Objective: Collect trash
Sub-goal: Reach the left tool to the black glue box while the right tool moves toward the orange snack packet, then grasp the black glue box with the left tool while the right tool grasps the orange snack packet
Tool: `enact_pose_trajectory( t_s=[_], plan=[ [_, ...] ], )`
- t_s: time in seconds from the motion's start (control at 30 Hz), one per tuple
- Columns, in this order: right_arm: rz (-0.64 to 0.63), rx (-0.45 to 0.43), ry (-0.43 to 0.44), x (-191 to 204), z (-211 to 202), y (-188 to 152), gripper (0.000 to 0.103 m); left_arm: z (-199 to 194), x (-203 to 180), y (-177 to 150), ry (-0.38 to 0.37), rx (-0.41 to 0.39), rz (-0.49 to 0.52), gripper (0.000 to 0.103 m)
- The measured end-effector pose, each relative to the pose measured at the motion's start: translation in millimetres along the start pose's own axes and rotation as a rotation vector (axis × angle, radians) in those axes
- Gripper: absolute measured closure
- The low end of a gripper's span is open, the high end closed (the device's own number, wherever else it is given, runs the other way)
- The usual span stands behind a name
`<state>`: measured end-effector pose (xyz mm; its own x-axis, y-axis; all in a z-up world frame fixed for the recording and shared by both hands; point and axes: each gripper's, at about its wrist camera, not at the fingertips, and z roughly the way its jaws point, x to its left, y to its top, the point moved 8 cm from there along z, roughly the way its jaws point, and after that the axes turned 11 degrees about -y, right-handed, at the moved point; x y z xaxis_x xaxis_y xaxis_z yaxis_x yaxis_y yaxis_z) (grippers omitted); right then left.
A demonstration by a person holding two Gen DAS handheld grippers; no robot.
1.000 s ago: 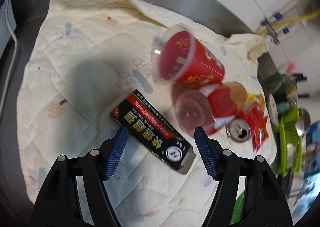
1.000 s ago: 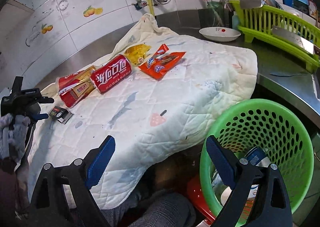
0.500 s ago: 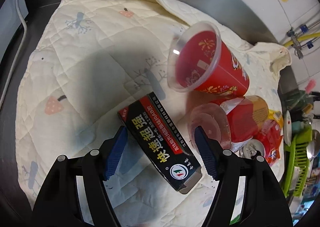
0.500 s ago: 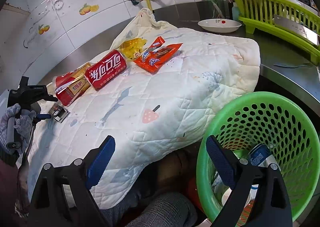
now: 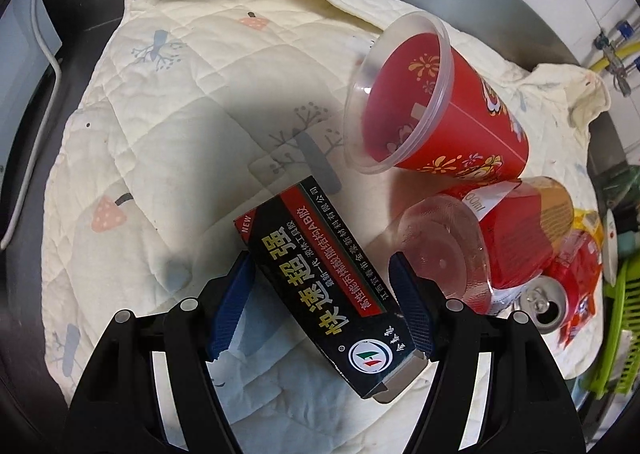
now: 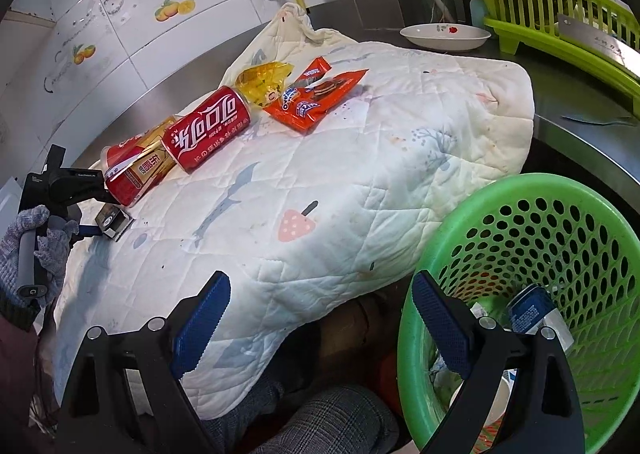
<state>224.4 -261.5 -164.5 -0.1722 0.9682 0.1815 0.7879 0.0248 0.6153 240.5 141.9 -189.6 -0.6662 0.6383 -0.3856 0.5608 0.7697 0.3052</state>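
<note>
Straddling black glue box [image 5: 326, 286] on quilt [image 5: 168, 142] over tabletop, left tool [image 5: 322, 306] stood open, nothing gripped. Right tool [image 6: 320, 328] open, empty, beside green basket [image 6: 532, 210]. Judged light, stiff cardboard, crushable; best pinched across long sides. Clear cup [image 5: 440, 254] crowding one side; open quilt opposite.

Two plastic cups [image 5: 440, 102] [image 5: 480, 250], one red can [image 6: 210, 130] and one black box [image 5: 324, 278] lie here. Wrappers number three: one yellow [image 6: 264, 80], two orange [image 6: 316, 98] [image 6: 314, 70]. One green basket [image 6: 500, 214].
</note>
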Motion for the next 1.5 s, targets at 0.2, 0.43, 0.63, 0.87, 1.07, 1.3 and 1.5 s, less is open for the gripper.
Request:
enact_pose_trajectory(
  t_s=[0.2,0.43,0.63,0.87,1.07,1.3,1.5],
  plan=[
    [-0.007,-0.004,0.006,5.1,-0.1,1.8,0.014,5.0,-7.1,-4.3,0.065,0.034,0.064,0.034],
    [-0.035,-0.014,0.003,11.2,-1.4,10.8,0.014,-0.5,-12.0,-13.9,0.044,0.09,0.154,0.044],
    [-0.025,-0.01,0.031,23.7,6.9,38.8,0.014,-6.4,-11.3,-22.9,0.034,0.081,0.199,0.046],
    [0.035,-0.003,0.012,34.9,32.2,90.4,0.014,-17.4,-6.9,-33.0,0.002,0.071,0.251,0.051],
    [0.182,0.052,-0.012,32.7,70.4,133.1,0.014,-28.1,-3.6,-46.0,-0.045,0.084,0.32,0.053],
    [0.301,0.093,-0.103,30.0,117.1,166.7,0.015,-39.0,-0.8,-53.3,-0.086,0.105,0.404,0.053],
    [0.328,0.125,-0.204,29.2,144.2,177.3,0.018,-40.6,-3.6,-51.0,-0.107,0.126,0.467,0.053]
  ],
)
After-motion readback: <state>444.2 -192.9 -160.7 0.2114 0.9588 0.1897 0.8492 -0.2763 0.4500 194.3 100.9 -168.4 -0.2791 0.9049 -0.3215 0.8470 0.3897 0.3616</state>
